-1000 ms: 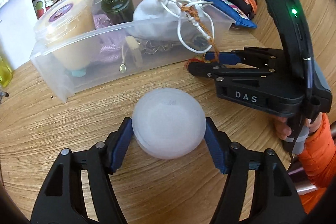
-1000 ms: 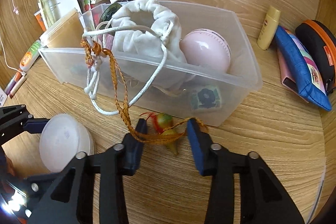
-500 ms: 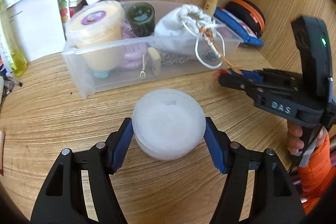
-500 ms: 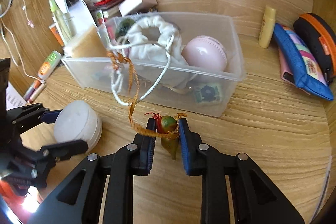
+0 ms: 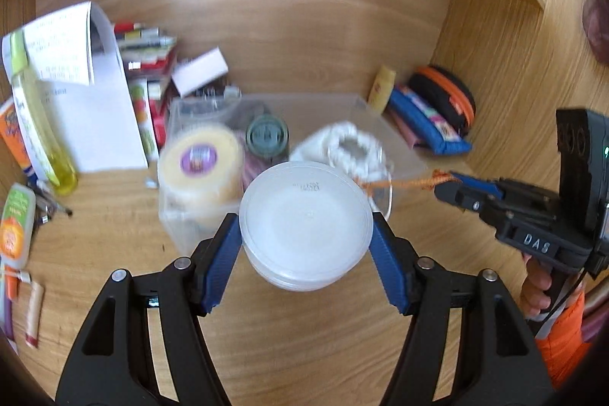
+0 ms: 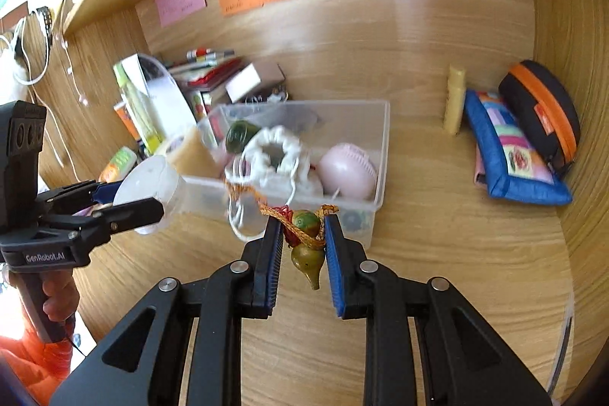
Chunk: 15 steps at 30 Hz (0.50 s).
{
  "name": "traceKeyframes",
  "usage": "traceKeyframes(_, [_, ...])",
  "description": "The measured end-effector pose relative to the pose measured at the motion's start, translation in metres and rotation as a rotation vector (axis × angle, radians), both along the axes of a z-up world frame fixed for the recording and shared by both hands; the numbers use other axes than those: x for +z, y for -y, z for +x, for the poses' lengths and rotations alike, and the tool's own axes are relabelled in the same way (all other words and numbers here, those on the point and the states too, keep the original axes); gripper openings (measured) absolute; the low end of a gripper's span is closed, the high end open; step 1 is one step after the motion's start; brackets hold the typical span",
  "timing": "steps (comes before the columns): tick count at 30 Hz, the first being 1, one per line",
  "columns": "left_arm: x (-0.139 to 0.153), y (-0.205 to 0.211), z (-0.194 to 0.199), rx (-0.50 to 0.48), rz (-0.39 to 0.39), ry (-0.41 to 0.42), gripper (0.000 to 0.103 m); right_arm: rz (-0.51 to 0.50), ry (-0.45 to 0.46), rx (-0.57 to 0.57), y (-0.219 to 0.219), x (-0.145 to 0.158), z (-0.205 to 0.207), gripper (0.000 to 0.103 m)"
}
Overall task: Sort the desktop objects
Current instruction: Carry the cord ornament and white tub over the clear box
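Note:
My left gripper (image 5: 306, 234) is shut on a round white tub (image 5: 306, 221), held off the desk in front of the clear plastic bin (image 5: 399, 155). In the right wrist view the same tub (image 6: 146, 183) shows at the left, in the left gripper (image 6: 129, 200). My right gripper (image 6: 302, 234) is shut on a small green gourd charm (image 6: 306, 242) with an orange braided cord (image 6: 247, 193) that runs back to the white drawstring pouch (image 6: 276, 158) in the bin (image 6: 380, 147). From the left wrist view, the right gripper (image 5: 443, 187) is at the right with the cord (image 5: 399, 183) taut.
The bin also holds a yellow tub (image 5: 201, 160), a dark green jar (image 5: 266, 136) and a pink round thing (image 6: 346, 174). A blue pouch (image 6: 510, 155), a black-and-orange case (image 6: 540, 109) and a small yellow bottle (image 6: 455, 99) sit at the right. Papers, bottles and boxes crowd the left (image 5: 76, 90).
Both grippers have risen from the desk, each with its load. The right gripper's jaws closed on the gourd charm and lifted it, pulling the cord tight. The tub came up with the left gripper.

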<state>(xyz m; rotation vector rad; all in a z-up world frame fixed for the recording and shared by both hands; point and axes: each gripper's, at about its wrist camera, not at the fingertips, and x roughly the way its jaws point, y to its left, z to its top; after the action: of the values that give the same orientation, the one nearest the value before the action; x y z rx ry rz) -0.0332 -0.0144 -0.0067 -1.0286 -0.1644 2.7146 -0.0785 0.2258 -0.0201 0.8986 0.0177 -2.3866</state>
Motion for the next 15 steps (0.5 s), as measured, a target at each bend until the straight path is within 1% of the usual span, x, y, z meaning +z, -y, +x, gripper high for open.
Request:
traceKeyframes(3, [0.011, 0.001, -0.012, -0.002, 0.014, -0.010, 0.066, -0.002, -0.016, -0.003, 0.000, 0.005, -0.009, 0.020])
traceKeyframes(8, [0.032, 0.007, -0.036, 0.013, -0.002, -0.036, 0.066, 0.004, -0.027, -0.005, 0.000, 0.015, -0.030, 0.020])
traceKeyframes(15, [0.043, 0.025, -0.078, 0.063, -0.035, -0.014, 0.066, 0.059, -0.065, -0.022, 0.012, 0.025, -0.059, 0.020])
